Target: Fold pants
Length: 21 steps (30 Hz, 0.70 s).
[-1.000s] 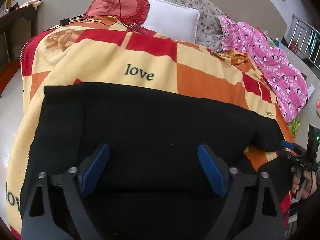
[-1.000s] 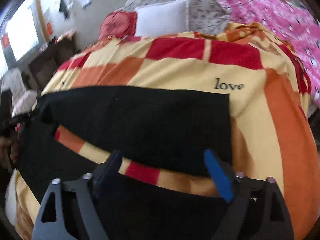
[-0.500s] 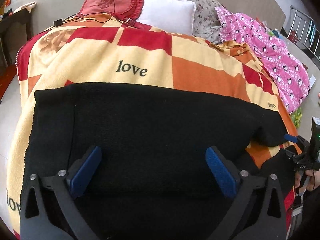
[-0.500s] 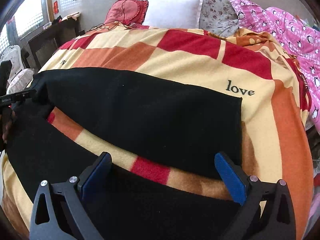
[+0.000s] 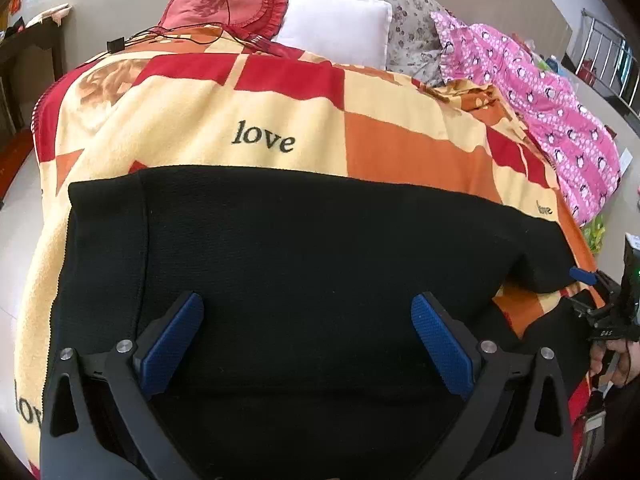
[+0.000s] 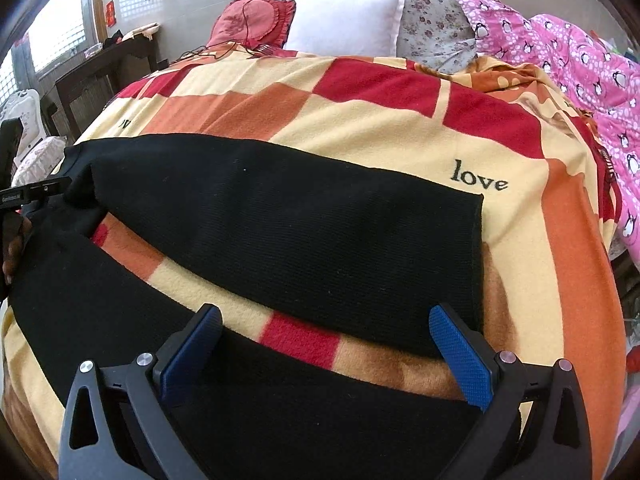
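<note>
Bed w/ a checked "love" blanket [image 5: 280, 120] carried black pants [image 5: 320, 248], spread flat across the near edge; waistband lay toward the bed's left edge, two legs ran apart toward its right edge, blanket showing between them. White pillow [image 5: 336, 24] & red cushion [image 5: 224, 4] sat at the head, pink quilt [image 6: 580, 64] along the right edge. Left gripper [image 5: 306, 338] hung over the seat, jaws fully spread, nothing gripped. Right gripper [image 6: 326, 354] was over the near leg, likewise wide apart & empty.

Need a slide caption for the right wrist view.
Open right gripper hovers over black pants spread in a V on a checked blanket, legs apart.
</note>
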Available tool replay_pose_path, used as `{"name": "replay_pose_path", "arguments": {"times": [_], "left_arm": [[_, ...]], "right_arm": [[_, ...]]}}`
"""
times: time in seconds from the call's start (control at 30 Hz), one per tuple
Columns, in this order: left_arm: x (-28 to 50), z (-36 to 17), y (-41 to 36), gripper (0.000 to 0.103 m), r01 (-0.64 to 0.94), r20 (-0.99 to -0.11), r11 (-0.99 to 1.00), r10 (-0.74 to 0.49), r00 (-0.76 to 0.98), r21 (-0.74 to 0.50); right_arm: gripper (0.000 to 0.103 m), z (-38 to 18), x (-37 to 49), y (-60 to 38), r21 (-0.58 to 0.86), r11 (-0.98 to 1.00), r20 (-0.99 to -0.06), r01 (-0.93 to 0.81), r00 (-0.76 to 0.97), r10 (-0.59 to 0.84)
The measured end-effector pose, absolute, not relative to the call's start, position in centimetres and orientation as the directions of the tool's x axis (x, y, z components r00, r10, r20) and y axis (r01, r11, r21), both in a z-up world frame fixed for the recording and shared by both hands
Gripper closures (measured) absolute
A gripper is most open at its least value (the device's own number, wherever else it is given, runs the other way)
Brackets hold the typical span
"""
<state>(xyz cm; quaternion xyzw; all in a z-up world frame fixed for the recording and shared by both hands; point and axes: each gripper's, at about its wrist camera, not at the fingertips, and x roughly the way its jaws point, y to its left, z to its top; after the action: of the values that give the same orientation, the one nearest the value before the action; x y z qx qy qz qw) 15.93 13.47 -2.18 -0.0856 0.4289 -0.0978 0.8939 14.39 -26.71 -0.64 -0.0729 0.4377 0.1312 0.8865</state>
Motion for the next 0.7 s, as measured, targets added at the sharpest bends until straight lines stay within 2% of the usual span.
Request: {"name": "replay_pose_path", "arguments": {"times": [0.2, 0.27, 0.37, 0.43, 0.57, 0.63, 0.7], "left_arm": [[15.8, -2.1, 14.3, 0.000, 0.109, -0.732, 0.948, -0.301, 0.611, -0.299], [15.9, -1.9, 13.8, 0.000, 0.131, -0.752, 0.955, -0.291, 0.591, -0.267], [15.4, -0.5, 14.7, 0.013, 0.164, -0.740, 0.942, -0.332, 0.584, -0.293], [14.8, 1.9, 16.7, 0.012, 0.181, -0.687, 0.937, -0.342, 0.641, -0.298], [15.5, 4.6, 20.4, 0.008, 0.198, -0.670, 0.968, -0.250, 0.699, -0.156], [16.2, 4.3, 21.9, 0.007, 0.257, -0.680, 0.966, -0.188, 0.709, 0.001], [17.0, 3.1, 22.7, 0.007, 0.303, -0.704, 0.947, -0.146, 0.695, 0.103]], "right_arm": [[0.001, -0.7, 14.4, -26.7, -0.014, 0.955, -0.795, -0.297, 0.582, 0.169], [0.001, -0.6, 14.4, -26.7, -0.015, 0.955, -0.795, -0.297, 0.582, 0.169], [0.001, -0.6, 14.4, -26.7, -0.014, 0.955, -0.795, -0.297, 0.582, 0.170], [0.001, -0.7, 14.4, -26.7, -0.014, 0.954, -0.795, -0.298, 0.582, 0.170], [0.001, -0.7, 14.4, -26.7, -0.014, 0.955, -0.795, -0.298, 0.582, 0.170], [0.001, -0.7, 14.4, -26.7, -0.016, 0.955, -0.795, -0.297, 0.583, 0.169], [0.001, -0.6, 14.4, -26.7, -0.015, 0.955, -0.795, -0.297, 0.583, 0.169]]}}
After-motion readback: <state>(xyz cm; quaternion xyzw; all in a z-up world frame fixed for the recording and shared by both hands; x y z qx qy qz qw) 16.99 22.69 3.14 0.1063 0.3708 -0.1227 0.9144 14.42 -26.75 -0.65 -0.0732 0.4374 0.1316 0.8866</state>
